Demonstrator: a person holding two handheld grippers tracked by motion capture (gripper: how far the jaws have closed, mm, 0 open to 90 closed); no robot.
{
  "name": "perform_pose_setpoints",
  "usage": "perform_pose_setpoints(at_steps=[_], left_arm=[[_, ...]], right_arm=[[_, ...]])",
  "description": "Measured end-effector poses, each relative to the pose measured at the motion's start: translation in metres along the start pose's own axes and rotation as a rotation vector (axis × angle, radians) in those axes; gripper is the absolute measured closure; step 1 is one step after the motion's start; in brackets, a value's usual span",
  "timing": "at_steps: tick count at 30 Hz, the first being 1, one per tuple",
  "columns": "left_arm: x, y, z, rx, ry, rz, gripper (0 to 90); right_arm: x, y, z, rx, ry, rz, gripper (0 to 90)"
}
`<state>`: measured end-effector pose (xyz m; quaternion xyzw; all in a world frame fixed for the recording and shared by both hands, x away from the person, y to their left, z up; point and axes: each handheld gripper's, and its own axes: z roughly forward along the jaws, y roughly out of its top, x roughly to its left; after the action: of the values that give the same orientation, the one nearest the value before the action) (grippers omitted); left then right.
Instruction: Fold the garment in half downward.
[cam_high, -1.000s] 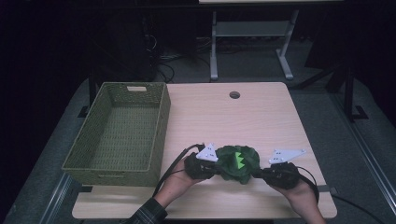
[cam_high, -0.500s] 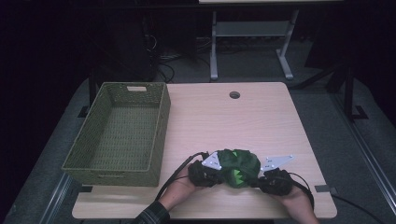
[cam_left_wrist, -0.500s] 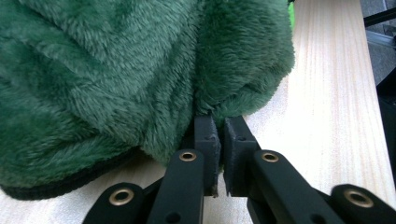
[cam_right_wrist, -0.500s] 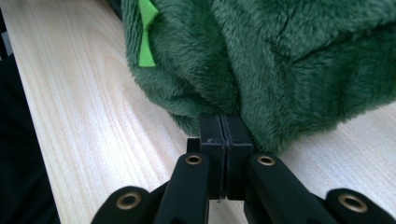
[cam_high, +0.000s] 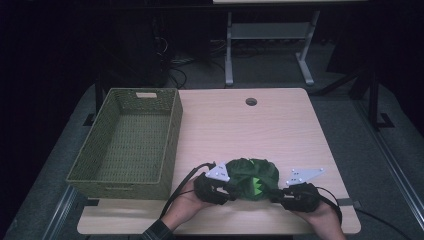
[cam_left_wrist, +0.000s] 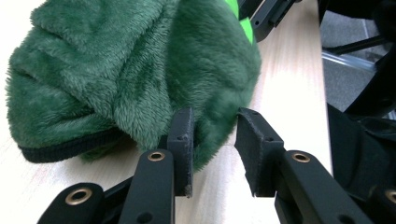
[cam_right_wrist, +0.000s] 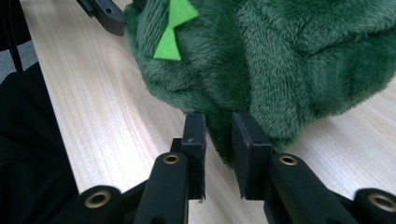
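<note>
While both tools have just been easing apart, each has a fold of the green plush (cam_high: 252, 178) between its jaws. The left tool (cam_left_wrist: 212, 144) looks let go, with a gap on one side. The right tool (cam_right_wrist: 218, 140) is loose too. Plush sits on the table (cam_high: 240, 125) near the front edge, basket (cam_high: 125, 140) off left.

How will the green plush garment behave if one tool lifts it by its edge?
The green plush garment would probably sag and unfold, since it lies as a soft, creased heap on the table. It looks light for its size, being only fleecy fabric. The thick pile may slip from a shallow pinch: the left tool has only fur tips between its parted jaws.
</note>
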<state>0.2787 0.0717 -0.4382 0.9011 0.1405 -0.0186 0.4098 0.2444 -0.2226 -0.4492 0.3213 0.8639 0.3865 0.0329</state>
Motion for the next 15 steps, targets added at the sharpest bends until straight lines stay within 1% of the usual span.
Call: perform_pose_setpoints(at_steps=[2,5,7,8,10,11,15], left_arm=[[-0.002,-0.001,-0.002,0.001,0.0,-0.001,64.6],[-0.005,-0.004,-0.005,0.006,0.002,0.001,64.6],[-0.006,-0.004,-0.009,-0.003,0.006,0.0,67.0],[-0.006,-0.004,-0.01,-0.012,0.009,-0.005,68.2],[-0.005,-0.002,-0.013,-0.028,0.015,-0.01,72.1],[-0.004,0.0,-0.014,-0.028,0.015,-0.004,73.9],[0.0,0.011,-0.016,-0.05,0.027,-0.001,82.1]], right_arm=[[0.001,-0.002,-0.001,0.0,0.001,-0.004,73.2],[0.003,-0.004,-0.003,0.003,0.002,-0.001,71.6],[0.005,-0.006,-0.006,0.001,0.0,0.006,71.8],[0.005,-0.007,-0.007,-0.007,-0.004,-0.003,73.4],[0.005,-0.005,-0.011,-0.024,-0.012,0.002,76.2],[0.004,-0.004,-0.013,-0.037,-0.016,-0.005,78.5],[-0.001,0.007,-0.019,-0.075,-0.037,-0.015,86.5]])
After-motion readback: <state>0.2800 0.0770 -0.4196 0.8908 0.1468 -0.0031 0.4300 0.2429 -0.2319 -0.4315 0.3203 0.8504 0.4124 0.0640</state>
